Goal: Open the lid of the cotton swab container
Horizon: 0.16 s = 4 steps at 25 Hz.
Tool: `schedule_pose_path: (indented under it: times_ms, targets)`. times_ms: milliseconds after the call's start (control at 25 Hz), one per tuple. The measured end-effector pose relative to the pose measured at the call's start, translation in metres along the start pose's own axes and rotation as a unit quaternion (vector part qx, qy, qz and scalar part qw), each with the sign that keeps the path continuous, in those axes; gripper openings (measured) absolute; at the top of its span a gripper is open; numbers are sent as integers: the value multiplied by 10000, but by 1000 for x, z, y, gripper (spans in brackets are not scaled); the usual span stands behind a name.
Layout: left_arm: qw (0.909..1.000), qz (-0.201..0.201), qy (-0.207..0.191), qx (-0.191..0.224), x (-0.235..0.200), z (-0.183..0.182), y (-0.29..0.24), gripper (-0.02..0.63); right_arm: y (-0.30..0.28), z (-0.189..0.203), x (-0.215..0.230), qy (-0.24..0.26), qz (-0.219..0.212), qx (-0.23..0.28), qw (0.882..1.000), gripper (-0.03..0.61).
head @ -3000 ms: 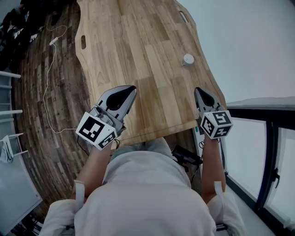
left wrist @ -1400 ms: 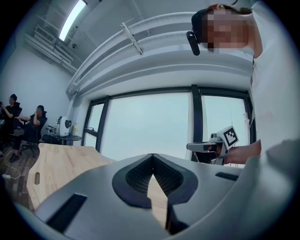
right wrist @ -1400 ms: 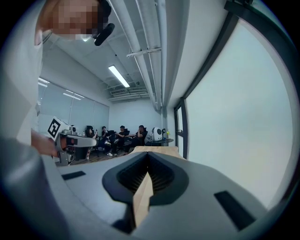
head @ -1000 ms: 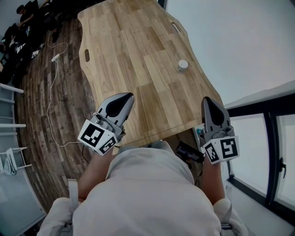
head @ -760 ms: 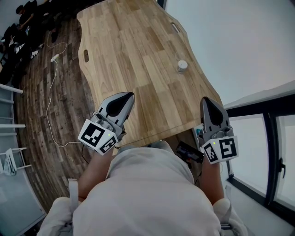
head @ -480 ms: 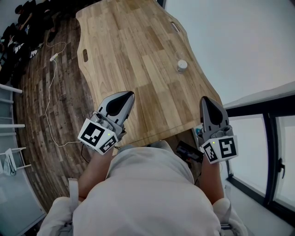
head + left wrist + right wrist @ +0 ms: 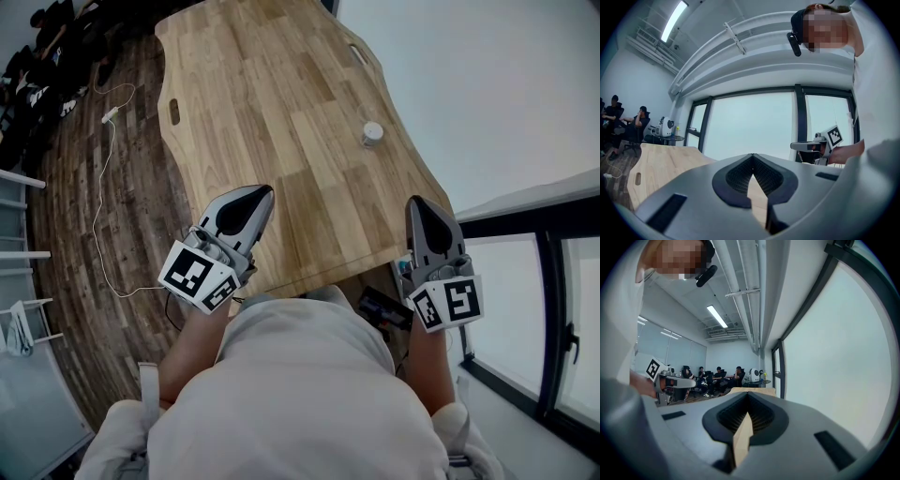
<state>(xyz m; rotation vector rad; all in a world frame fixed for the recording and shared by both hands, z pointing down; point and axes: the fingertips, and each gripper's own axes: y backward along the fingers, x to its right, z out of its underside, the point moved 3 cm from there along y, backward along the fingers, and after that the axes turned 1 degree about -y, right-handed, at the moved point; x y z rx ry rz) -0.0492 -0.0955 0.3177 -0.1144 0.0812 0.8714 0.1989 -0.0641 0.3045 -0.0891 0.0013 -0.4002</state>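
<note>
Wooden surface [image 7: 281, 103] fills the middle of the room, and the small white cotton swab container [image 7: 372, 133] stands near its right edge. Left gripper [image 7: 255, 197] and right gripper [image 7: 419, 208] hover at the near edge, well apart from it, fingers pressed together on nothing

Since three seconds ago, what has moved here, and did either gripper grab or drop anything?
The right gripper has drawn back toward the person, its marker cube now past the near edge of the table. Nothing was grabbed or let go: both grippers' fingers are shut and empty. The left gripper and the cotton swab container stayed put.
</note>
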Motion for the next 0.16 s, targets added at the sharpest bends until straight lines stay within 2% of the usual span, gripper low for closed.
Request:
schedule_pose_path:
  times_ms: [160]
  targets:
    - [10000, 11, -10, 14, 0, -1, 0, 14, 0, 0, -1, 4, 15, 10, 10000, 20]
